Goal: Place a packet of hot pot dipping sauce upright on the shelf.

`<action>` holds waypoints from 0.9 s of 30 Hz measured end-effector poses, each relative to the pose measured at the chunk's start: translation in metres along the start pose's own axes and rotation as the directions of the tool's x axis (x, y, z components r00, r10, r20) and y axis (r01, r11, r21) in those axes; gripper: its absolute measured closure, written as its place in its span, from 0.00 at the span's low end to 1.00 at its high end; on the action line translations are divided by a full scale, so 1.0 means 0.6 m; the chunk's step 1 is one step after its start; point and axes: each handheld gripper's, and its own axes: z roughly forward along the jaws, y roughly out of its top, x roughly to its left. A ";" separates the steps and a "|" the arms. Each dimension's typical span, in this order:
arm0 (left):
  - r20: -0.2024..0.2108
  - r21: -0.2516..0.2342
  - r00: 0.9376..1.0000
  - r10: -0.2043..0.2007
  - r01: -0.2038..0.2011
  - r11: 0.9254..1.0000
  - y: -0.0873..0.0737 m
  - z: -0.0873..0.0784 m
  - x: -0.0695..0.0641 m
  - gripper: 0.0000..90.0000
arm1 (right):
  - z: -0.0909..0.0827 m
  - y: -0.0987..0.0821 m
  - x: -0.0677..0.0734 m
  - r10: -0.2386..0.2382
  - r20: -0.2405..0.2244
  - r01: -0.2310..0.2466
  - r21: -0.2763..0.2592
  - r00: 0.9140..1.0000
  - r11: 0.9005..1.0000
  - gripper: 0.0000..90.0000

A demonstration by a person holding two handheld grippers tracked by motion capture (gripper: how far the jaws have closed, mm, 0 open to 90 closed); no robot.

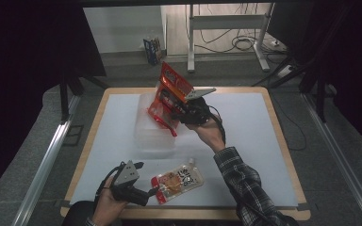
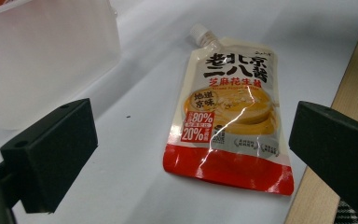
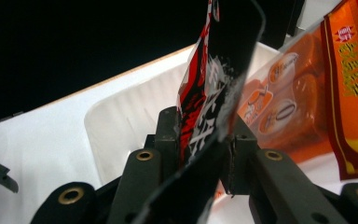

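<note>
The right tongs (image 1: pixel 181 113) are raised over the far middle of the counter (image 1: pixel 245 141), pinching a red-and-black packet (image 3: pixel 205 116) by its edge. In the right gripper view the packet stands between the two black jaws, its foil crumpled where they press on it. It hangs above a clear plastic tray (image 1: pixel 153 134) that sits on the counter's white sheet, and an orange snack bag (image 1: pixel 175 80) leans up just beside the held packet, on its far side. In the right gripper view this orange bag (image 3: pixel 307 93) shows to the right of the held packet and the ribbed white wall of the tray (image 3: pixel 121 126) to its left.

The left tongs (image 1: pixel 147 192) rest low at the near left of the counter, jaws spread wide and holding nothing. In front of them, flat on the white sheet, lies a spouted sauce pouch (image 2: pixel 230 112) with a red band at its bottom and its white cap pointing away from the jaws. In the high view the pouch (image 1: pixel 178 180) lies just to the right of the left tongs, close to the near wooden edge, apart from the jaws and well apart from the tray.
</note>
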 end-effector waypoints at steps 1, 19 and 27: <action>-0.002 0.000 1.000 -0.001 0.001 1.000 0.000 0.000 0.000 0.01 | 0.003 0.002 0.000 0.003 -0.001 -0.003 -0.004 1.000 1.000 0.79; 0.003 0.008 1.000 0.004 -0.004 1.000 -0.001 0.002 -0.001 0.01 | 0.050 0.003 -0.008 -0.016 -0.009 0.016 -0.029 1.000 0.999 0.79; 0.008 0.014 1.000 0.008 -0.008 1.000 -0.002 0.004 -0.002 0.01 | 0.064 -0.010 -0.005 -0.041 -0.048 0.040 -0.024 0.998 0.999 0.79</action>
